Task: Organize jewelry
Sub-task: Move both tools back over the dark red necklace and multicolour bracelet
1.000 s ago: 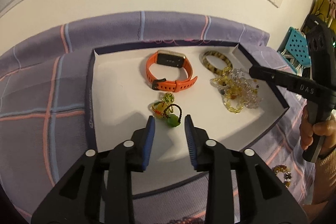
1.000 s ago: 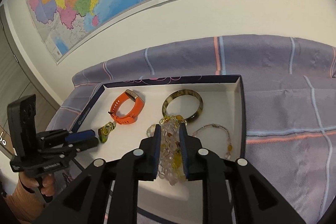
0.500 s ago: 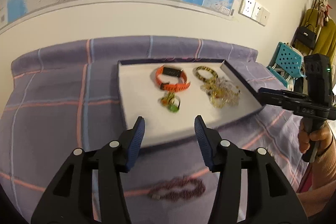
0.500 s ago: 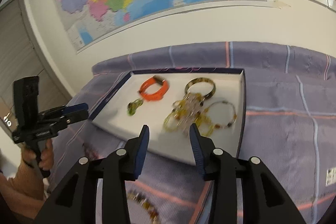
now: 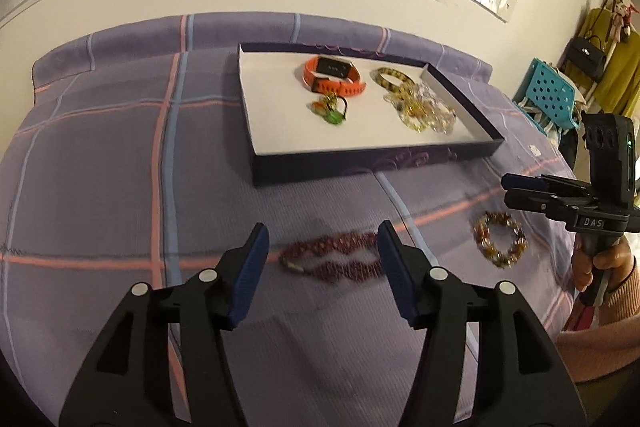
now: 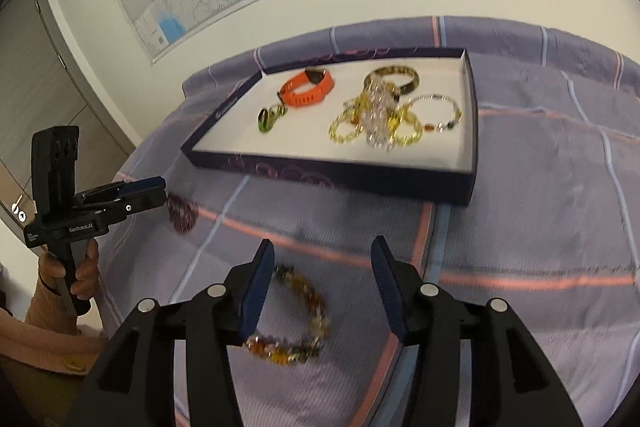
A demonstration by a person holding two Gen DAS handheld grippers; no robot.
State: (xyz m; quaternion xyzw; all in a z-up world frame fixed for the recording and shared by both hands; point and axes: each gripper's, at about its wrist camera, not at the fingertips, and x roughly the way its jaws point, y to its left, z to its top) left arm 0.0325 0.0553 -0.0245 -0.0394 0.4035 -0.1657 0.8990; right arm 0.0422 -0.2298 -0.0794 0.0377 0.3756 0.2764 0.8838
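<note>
Your left gripper, jaws wide and empty, straddles the dark-red necklace at lower centre, while your right gripper, equally spread, frames the amber bracelet; each likely needs lowering, closing, then lifting over the tray's near wall, with bare bedspread around.

The necklace lies on the bed between the left fingers; the bracelet between the right fingers; the tray beyond both.
</note>
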